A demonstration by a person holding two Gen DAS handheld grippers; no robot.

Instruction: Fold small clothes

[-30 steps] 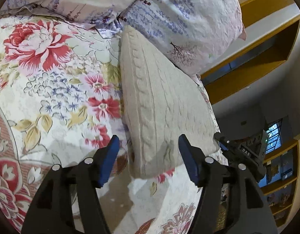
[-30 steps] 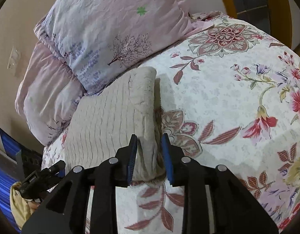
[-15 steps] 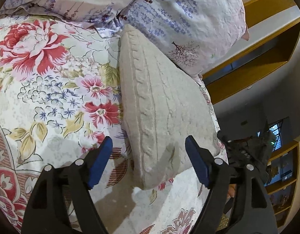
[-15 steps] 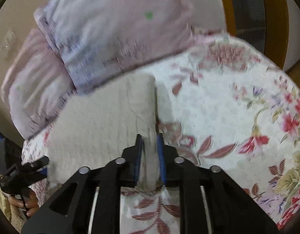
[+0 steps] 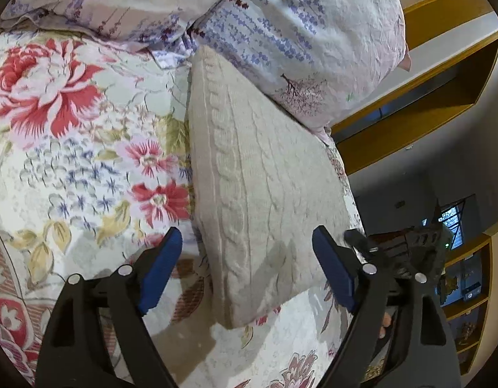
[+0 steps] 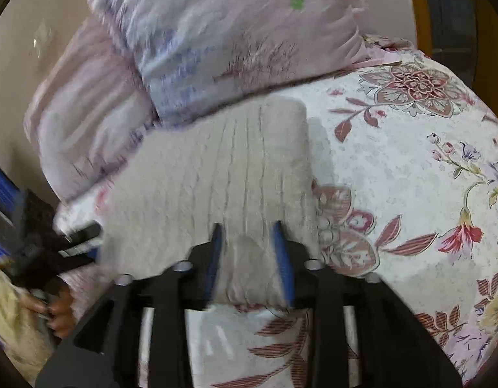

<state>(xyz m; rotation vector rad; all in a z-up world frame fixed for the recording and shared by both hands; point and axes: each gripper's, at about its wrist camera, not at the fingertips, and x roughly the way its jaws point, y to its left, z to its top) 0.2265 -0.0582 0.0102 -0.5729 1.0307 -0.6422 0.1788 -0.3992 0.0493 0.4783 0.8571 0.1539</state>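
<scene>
A folded cream cable-knit sweater (image 5: 258,194) lies on the floral bedspread (image 5: 71,161), its far end against the pillows. My left gripper (image 5: 247,252) is open, its blue pads wide apart above the sweater's near end, holding nothing. In the right wrist view the sweater (image 6: 216,174) lies ahead, and my right gripper (image 6: 249,249) has its jaws parted with the sweater's near edge lying between them; the view is blurred. The other gripper (image 6: 55,242) shows at the left.
Two lavender-print pillows (image 5: 297,32) lie at the head of the bed, also in the right wrist view (image 6: 216,32). Yellow wooden shelves (image 5: 426,80) stand beyond the bed's right edge. The bedspread (image 6: 410,177) stretches to the right.
My right gripper, shut on the sweater's edge before, has opened its jaws and shifted left. My left gripper has opened wider and drawn back slightly.
</scene>
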